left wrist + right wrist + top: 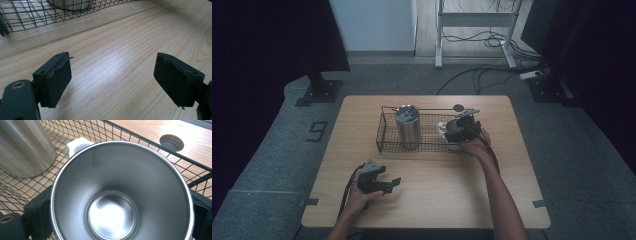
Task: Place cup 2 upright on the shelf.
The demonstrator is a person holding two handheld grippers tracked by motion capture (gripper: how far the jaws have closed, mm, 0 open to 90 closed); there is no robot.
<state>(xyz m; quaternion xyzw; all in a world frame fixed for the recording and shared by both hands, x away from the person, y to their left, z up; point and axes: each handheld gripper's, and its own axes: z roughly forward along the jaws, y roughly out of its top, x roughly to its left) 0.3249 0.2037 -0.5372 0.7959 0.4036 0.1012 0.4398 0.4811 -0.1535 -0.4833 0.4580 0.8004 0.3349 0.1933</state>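
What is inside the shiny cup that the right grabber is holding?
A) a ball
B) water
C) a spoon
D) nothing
D: the right gripper view looks straight down into the steel cup held between the right gripper's jaws, and its bare, shiny bottom shows.

An open steel cup (120, 202) sat upright at the wire basket's (384, 131) right end; a lidded steel tumbler (408, 125) stood left of centre.
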